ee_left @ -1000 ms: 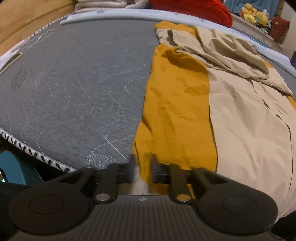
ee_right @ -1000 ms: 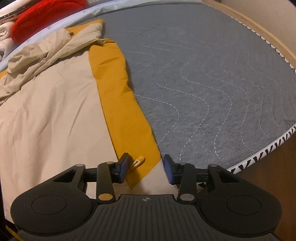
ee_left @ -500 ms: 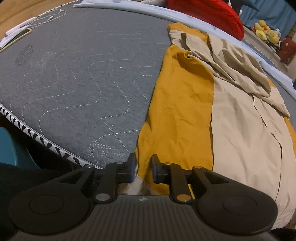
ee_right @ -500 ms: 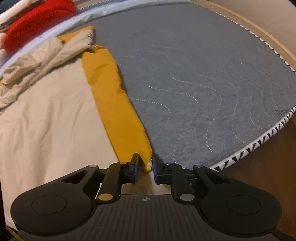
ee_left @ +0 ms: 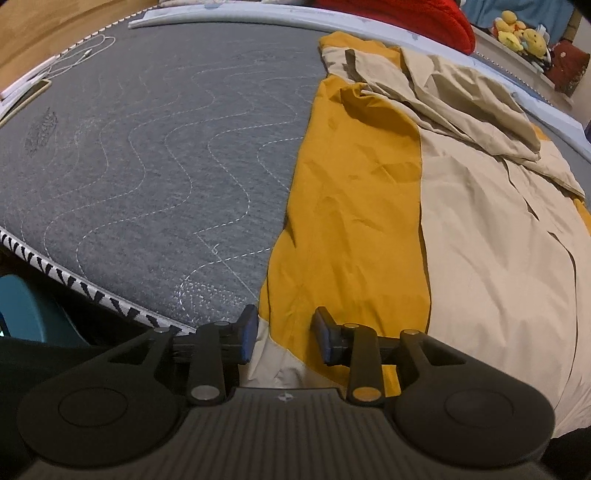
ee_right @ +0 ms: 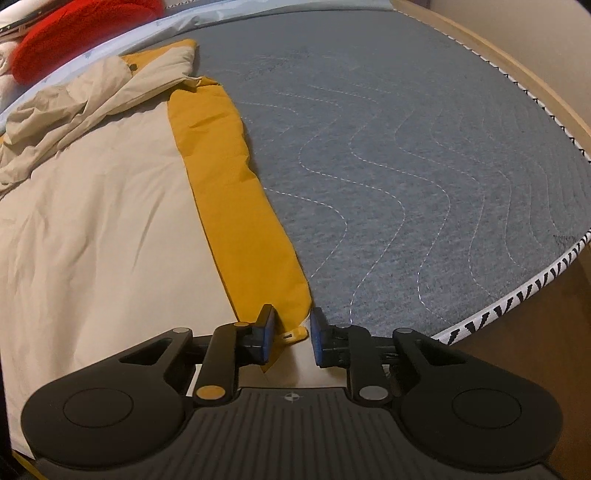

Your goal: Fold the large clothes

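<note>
A large beige and mustard-yellow garment (ee_left: 424,206) lies spread flat on a grey quilted mattress (ee_left: 147,166); it also shows in the right wrist view (ee_right: 110,203). My left gripper (ee_left: 284,334) is open, its jaws apart on either side of the garment's near-left hem corner. My right gripper (ee_right: 290,332) is open, with the near-right hem corner and a small yellow tab (ee_right: 295,334) between its jaws. The garment's top end is bunched and wrinkled at the far side.
A red cushion (ee_left: 406,18) and plush toys (ee_left: 521,35) sit beyond the mattress's far edge. A white cable (ee_left: 81,55) and a phone (ee_left: 26,94) lie at the far left. A teal object (ee_left: 26,314) stands below the mattress edge. Wood flooring surrounds the mattress.
Both grippers were shut on the hem corners half a second ago and have opened, letting the garment go. The garment lies flat on the mattress.
</note>
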Demonstrator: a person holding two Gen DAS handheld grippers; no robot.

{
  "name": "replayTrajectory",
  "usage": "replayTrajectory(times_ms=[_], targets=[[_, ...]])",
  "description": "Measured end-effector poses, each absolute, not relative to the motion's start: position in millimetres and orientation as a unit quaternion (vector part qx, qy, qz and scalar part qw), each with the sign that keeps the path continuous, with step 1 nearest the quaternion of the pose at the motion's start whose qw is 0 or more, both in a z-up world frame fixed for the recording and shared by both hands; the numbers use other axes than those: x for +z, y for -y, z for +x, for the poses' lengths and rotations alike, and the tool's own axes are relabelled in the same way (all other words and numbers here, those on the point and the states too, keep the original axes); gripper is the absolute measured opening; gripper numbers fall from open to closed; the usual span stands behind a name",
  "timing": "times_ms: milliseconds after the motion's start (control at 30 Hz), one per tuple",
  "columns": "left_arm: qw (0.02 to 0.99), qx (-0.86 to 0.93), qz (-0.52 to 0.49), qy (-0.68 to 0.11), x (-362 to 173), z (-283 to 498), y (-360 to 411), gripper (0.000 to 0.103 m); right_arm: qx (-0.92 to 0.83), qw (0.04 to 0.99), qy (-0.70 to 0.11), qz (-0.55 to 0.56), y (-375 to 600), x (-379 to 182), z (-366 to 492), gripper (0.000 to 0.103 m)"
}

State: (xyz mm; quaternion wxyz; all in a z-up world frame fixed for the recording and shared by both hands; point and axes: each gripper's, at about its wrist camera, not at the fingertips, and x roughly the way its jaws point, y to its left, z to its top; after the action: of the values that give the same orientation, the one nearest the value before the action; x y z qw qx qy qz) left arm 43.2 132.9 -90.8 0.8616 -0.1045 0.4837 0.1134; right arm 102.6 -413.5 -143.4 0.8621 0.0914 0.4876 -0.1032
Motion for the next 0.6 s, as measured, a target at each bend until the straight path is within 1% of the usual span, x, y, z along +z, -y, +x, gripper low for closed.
replayTrajectory(times_ms=[67,100,167,233,300,333,367,400,500,600], targets=[[0.861,0.114,-0.104,-0.484,-91,43,-133,0.038,-0.106,0.862,-0.487,0.093,415,-143,103,0.023],[0.862,0.114,-0.1,-0.485,-92,43,-132,0.038,-0.107,0.863,-0.486,0.092,415,-143,103,0.026],[0.862,0.112,-0.093,-0.485,-92,42,-131,0.038,-0.105,0.864,-0.486,0.082,412,-144,103,0.027],[0.864,0.108,-0.084,-0.485,-92,41,-129,0.034,-0.098,0.865,-0.487,0.069,407,-145,103,0.029],[0.865,0.106,-0.073,-0.485,-91,40,-126,0.019,-0.094,0.866,-0.487,0.059,404,-145,103,0.021],[0.866,0.104,-0.068,-0.484,-90,40,-126,0.016,-0.093,0.866,-0.487,0.06,405,-144,103,0.016],[0.867,0.101,-0.068,-0.484,-88,39,-126,0.011,-0.092,0.867,-0.485,0.063,405,-143,102,0.012],[0.868,0.099,-0.069,-0.483,-86,39,-125,0.008,-0.091,0.869,-0.482,0.067,406,-141,101,0.009],[0.872,0.088,-0.072,-0.475,-77,37,-123,0.005,-0.086,0.877,-0.467,0.079,408,-131,98,0.006],[0.882,0.067,-0.07,-0.461,-58,34,-118,0.004,-0.068,0.891,-0.441,0.083,404,-113,91,0.005]])
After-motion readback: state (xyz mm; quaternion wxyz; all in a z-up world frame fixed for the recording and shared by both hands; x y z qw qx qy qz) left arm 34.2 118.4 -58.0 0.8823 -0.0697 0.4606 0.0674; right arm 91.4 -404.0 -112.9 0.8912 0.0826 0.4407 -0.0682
